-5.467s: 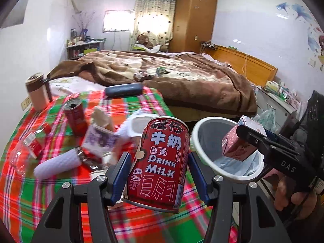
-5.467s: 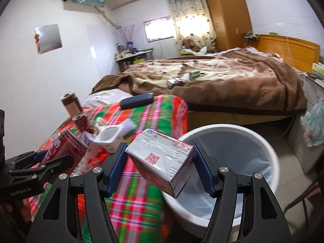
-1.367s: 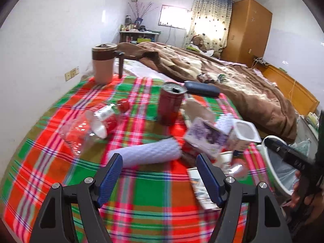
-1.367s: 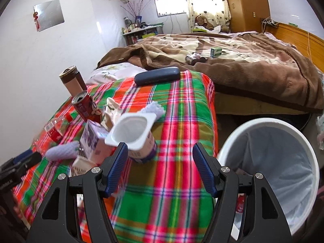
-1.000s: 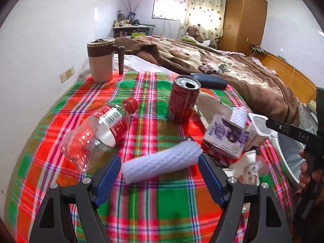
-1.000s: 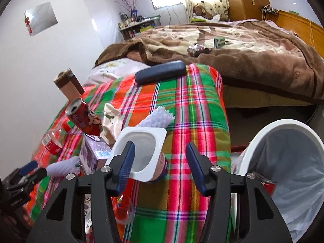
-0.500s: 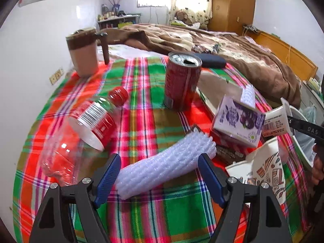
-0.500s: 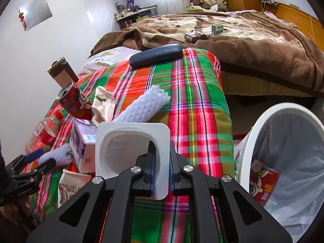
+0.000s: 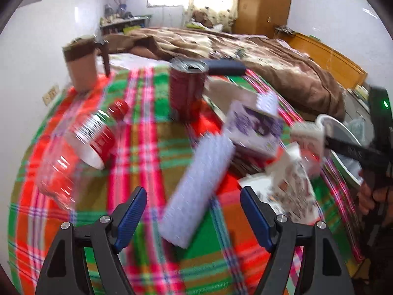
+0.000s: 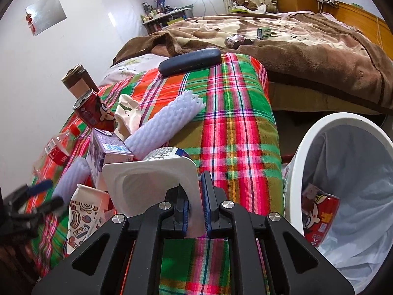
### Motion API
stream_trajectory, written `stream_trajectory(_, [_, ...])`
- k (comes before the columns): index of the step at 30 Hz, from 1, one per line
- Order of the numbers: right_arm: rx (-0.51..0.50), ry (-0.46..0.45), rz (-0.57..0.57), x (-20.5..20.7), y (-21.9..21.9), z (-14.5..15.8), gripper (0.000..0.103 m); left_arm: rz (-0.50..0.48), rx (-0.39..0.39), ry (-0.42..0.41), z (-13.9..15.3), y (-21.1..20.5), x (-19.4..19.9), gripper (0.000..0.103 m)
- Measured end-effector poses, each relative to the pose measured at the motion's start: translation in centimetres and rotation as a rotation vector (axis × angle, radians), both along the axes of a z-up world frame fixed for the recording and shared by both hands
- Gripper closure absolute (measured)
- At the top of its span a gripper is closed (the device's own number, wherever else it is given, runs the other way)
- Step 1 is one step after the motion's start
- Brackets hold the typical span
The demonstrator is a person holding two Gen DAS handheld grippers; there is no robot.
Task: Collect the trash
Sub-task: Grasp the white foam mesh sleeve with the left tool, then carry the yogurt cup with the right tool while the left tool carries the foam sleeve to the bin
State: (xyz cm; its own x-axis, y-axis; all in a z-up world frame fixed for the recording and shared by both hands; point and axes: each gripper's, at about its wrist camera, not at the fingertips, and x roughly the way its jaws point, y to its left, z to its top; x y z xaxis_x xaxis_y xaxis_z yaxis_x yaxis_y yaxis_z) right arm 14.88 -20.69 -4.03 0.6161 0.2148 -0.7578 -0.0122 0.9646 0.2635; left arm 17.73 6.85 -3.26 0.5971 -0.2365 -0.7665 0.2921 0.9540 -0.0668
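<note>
While its rim is pinched between the closed blue pads of the right hand-held gripper (image 10: 195,207), a white yogurt cup (image 10: 149,184) sits at the near right edge of the plaid tabletop (image 10: 228,132), just left of the white trash bin (image 10: 316,142) holding a red can (image 10: 319,218). Further left, the left hand-held gripper (image 9: 194,217) is spread wide around a white foam sleeve (image 9: 199,191).

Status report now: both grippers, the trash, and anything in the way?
Right gripper shut on yogurt cup rim. Left gripper open around foam sleeve. Bin right of table, nothing between.
</note>
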Motion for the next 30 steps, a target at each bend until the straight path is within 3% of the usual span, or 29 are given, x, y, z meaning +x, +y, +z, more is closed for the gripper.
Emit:
stream_trajectory(2, [-0.001,0.000,0.000,-0.1,0.0,0.0,0.093,0.029,0.025,-0.013,0.1,0.2,0.8,0.025])
stream_trajectory(8, [-0.003,-0.006,-0.005,-0.3,0.1,-0.1,0.093,-0.026,0.034,0.039,-1.7,-0.8,2.1,0.025])
stream_trajectory(18, [0.015,-0.011,0.008,-0.7,0.1,-0.5,0.094,-0.030,-0.042,0.066,-2.1,-1.2,1.6,0.077])
stream_trajectory(30, [0.023,-0.074,0.011,-2.4,-0.1,0.3,0.094,0.018,-0.138,0.024,-0.3,-1.4,-1.8,0.079])
